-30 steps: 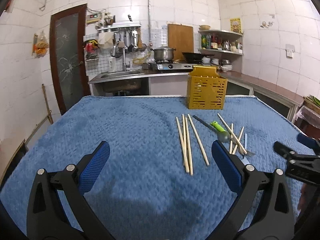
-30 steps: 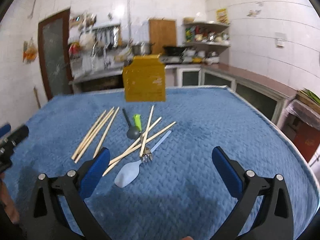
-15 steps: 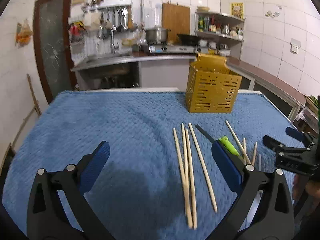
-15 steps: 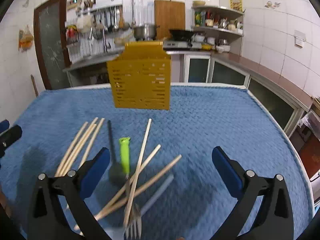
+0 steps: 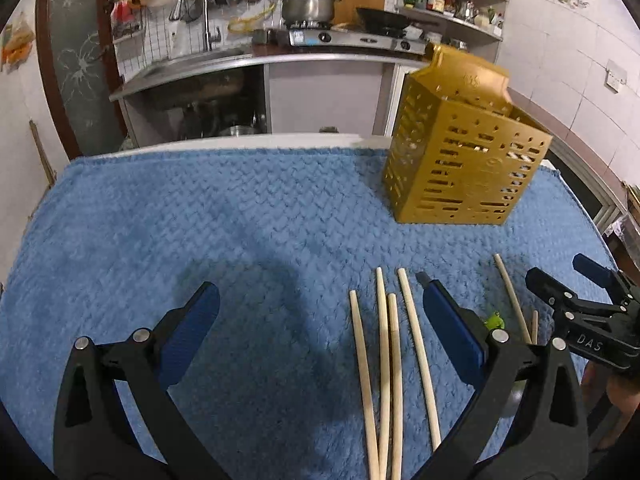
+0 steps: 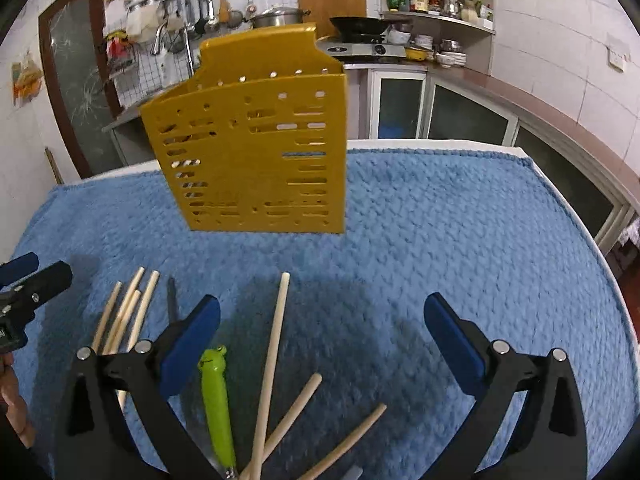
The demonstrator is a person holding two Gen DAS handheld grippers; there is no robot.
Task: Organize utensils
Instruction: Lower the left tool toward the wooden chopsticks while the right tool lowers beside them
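A yellow slotted utensil holder (image 5: pixel 464 160) stands upright on the blue cloth at the far right; it also shows in the right wrist view (image 6: pixel 256 152). Several wooden chopsticks (image 5: pixel 384 368) lie between my left gripper's fingers and under its right finger. My left gripper (image 5: pixel 320 344) is open and empty above the cloth. My right gripper (image 6: pixel 322 344) is open and empty over crossed chopsticks (image 6: pixel 272 364) and a green-handled utensil (image 6: pixel 216 400). A dark handle (image 6: pixel 173 300) lies left of it. The right gripper also shows in the left wrist view (image 5: pixel 580 304).
The blue quilted cloth (image 5: pixel 200 220) covers the table, with edges at the back and right (image 6: pixel 580 220). Behind is a kitchen counter with sink and stove (image 5: pixel 320 40). The left gripper's tip shows at the left edge of the right wrist view (image 6: pixel 32 280).
Both grippers have moved forward and lower toward the utensils and the holder, which now look nearer. Both stayed open and empty. The utensils have not moved.
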